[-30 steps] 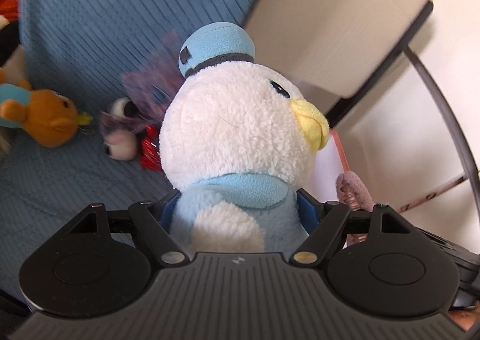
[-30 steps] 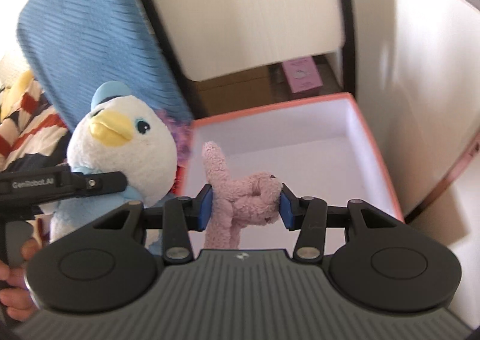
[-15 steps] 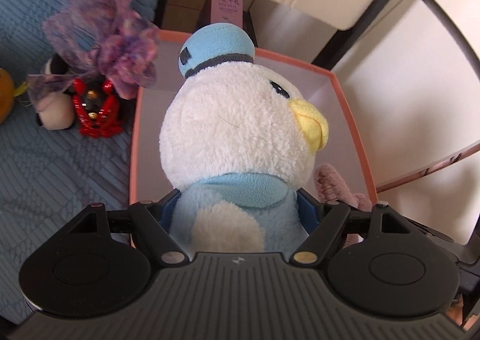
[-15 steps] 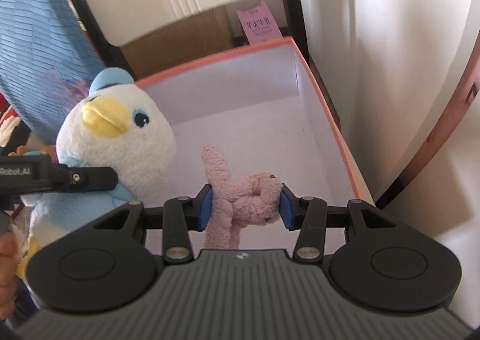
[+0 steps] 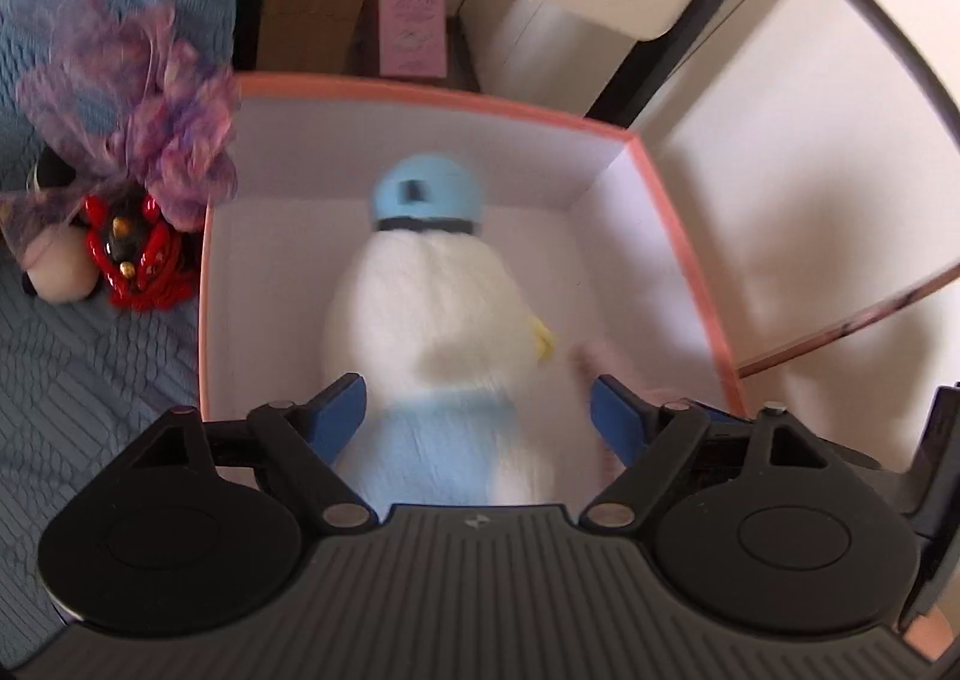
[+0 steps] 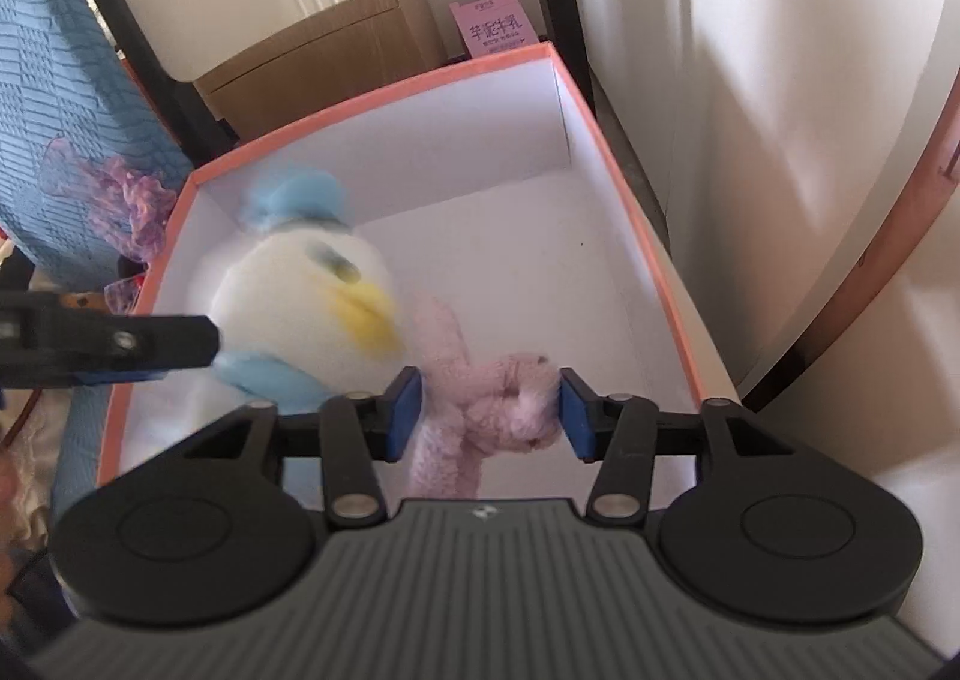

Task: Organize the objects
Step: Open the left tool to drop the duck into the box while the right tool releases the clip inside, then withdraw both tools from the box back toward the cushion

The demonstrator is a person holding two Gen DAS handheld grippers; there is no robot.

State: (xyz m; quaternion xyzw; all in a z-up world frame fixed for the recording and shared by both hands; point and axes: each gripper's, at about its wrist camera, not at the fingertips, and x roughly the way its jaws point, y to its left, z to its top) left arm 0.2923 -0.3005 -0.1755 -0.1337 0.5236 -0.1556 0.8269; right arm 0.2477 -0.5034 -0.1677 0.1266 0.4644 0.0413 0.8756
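**Duck plush and pink plush go into the box together**

The duck plush [image 5: 432, 314], white with a pale blue cap, is blurred inside the pink-rimmed box [image 5: 204, 284], between the spread pads of the left gripper [image 5: 480, 410]. Those jaws have just been opening and stand clear of its sides, so I judge it released and dropping. The pink plush [image 6: 480, 398] sits between the pads of the right gripper [image 6: 489, 410], also over the box; those jaws have just been opening too, with a gap at the left pad, so it looks let go.

That makes two toys nearly stowed. Left on the blue blanket [image 5: 78, 380] beside the box: a purple tulle bundle [image 5: 150, 122], a red figure [image 5: 132, 254] and a small round plush [image 5: 57, 278].

Behind the box a pink carton [image 6: 495, 29] carries printed characters, too small to read.
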